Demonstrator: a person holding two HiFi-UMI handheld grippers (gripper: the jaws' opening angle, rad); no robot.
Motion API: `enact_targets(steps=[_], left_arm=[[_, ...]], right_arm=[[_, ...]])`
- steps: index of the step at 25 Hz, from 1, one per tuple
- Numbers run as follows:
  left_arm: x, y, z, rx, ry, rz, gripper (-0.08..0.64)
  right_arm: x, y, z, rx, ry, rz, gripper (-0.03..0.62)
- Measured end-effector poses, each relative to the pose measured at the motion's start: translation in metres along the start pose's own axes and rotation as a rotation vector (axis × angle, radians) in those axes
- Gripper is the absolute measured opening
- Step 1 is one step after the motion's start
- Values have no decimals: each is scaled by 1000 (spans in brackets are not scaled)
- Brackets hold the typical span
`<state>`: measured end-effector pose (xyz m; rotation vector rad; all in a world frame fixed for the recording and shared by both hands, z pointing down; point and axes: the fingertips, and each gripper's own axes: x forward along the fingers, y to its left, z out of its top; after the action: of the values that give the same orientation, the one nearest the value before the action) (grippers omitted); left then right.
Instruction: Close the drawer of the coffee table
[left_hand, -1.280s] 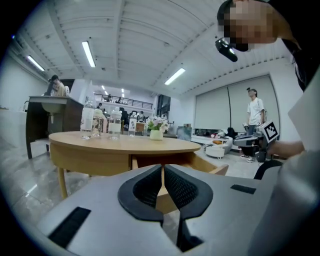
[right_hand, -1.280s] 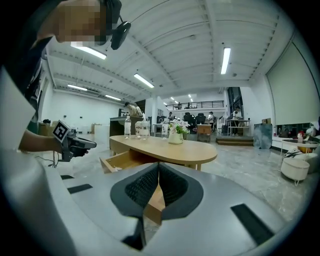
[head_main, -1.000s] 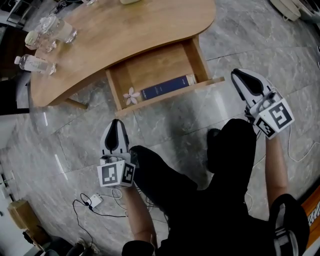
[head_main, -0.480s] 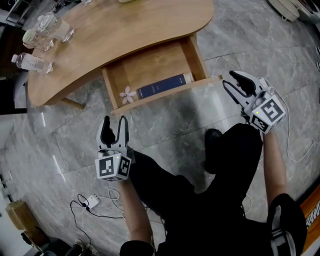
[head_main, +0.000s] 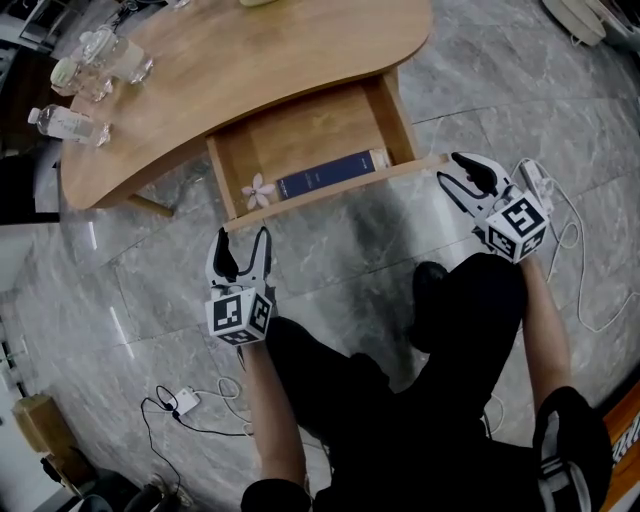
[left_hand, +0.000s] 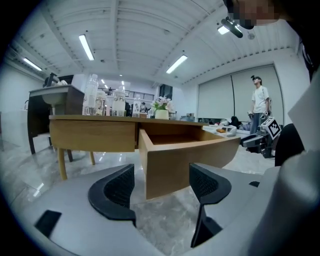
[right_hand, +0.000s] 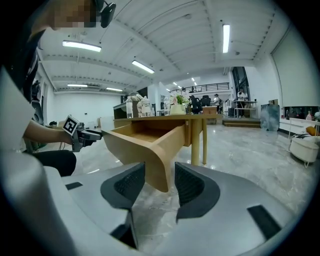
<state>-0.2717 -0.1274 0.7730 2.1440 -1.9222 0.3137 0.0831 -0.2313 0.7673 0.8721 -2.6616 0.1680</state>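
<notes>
The drawer is standing pulled out of the table. The left tool and right tool are opening, gripping nothing, each facing one front corner. Only the head view is showing the book and flower inside; both gripper views are showing only outer walls.

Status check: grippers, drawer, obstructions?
Both opening: left gripper, right gripper, nothing between jaws. Table drawer open, book and flower inside. Nothing blocking its front.

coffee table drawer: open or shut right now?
Open. The drawer is pulled well out from under the tabletop, with the blue book and a flower visible inside.
</notes>
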Motion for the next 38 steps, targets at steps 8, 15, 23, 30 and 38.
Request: enact_targets(steps=[8, 15, 23, 30, 38], left_arm=[[16, 6, -18, -30, 13, 31, 336], [21, 8, -17, -22, 2, 35, 333], [21, 0, -16, 4, 0, 18, 268], [16, 2, -13, 1, 17, 5, 249], [13, 7, 11, -8, -61, -2, 225]], right_arm=[[18, 4, -14, -8, 20, 18, 156], [24, 1, -12, -11, 18, -4, 156], [24, 0, -12, -25, 32, 0, 156], [22, 1, -10, -35, 51, -9, 152], [20, -4, 14, -17, 10, -17, 147]])
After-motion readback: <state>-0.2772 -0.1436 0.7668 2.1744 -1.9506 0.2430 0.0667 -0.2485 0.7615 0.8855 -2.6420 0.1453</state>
